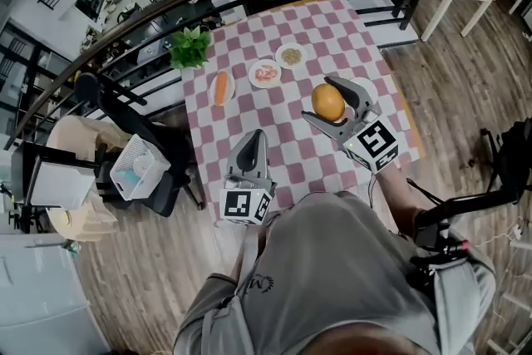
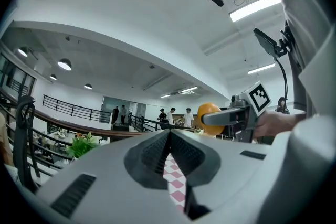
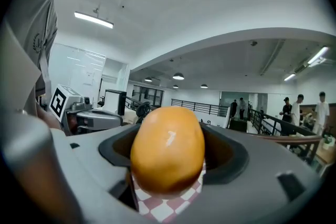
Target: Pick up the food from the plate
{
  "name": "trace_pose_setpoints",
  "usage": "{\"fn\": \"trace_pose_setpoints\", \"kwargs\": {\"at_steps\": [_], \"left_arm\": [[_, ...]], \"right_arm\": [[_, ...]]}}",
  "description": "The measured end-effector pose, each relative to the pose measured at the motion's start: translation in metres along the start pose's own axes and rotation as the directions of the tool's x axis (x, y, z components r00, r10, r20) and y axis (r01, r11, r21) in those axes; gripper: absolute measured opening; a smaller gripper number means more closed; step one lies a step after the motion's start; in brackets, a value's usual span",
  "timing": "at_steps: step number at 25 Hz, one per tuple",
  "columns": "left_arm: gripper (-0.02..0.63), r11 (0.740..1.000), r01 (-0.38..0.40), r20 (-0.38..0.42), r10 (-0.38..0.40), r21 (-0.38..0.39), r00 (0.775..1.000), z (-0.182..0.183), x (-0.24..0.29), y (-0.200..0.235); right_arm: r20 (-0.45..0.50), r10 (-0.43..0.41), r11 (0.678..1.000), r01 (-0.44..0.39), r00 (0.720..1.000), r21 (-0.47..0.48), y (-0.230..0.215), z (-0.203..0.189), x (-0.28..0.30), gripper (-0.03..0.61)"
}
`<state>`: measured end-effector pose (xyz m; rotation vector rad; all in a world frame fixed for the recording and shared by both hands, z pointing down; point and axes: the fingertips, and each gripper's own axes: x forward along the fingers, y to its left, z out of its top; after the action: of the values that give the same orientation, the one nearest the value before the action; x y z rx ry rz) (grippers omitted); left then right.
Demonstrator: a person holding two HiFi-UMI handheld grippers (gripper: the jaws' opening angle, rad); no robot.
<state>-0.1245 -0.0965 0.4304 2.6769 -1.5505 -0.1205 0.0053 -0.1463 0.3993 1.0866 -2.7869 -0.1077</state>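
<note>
The right gripper (image 1: 321, 101) is closed on a round orange food (image 1: 328, 102), its two jaws pressed against opposite sides of it; in the right gripper view the orange food (image 3: 168, 149) fills the gap between the jaws of the right gripper (image 3: 168, 168), with the pink-and-white checked cloth (image 3: 157, 210) showing just beneath it. In the head view it sits over the right part of the counter (image 1: 409, 129), nearer the person than the three small plates and apart from them. Those plates lie in a loose row towards the far side: one with a long orange piece (image 1: 220, 87), one with pinkish food (image 1: 264, 73), and one with pale, grainy food (image 1: 291, 56). A green plant (image 1: 190, 47) stands at the far left corner. The left gripper (image 1: 256, 135) rests over the near edge of the cloth, well apart from the food, and in its own view the jaws of the left gripper (image 2: 169, 136) are pressed together with nothing between them.
</note>
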Motion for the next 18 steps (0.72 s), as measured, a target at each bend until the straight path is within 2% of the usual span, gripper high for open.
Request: {"fn": "trace_pose_setpoints", "kwargs": {"at_steps": [18], "left_arm": [[0.011,1.000,-0.024,0.008,0.024,-0.015,1.000,0.000,-0.014,0.016]], "right_arm": [[0.020,-0.010,0.999,0.009,1.000,0.051,0.010,0.006,0.015,0.354]]}}
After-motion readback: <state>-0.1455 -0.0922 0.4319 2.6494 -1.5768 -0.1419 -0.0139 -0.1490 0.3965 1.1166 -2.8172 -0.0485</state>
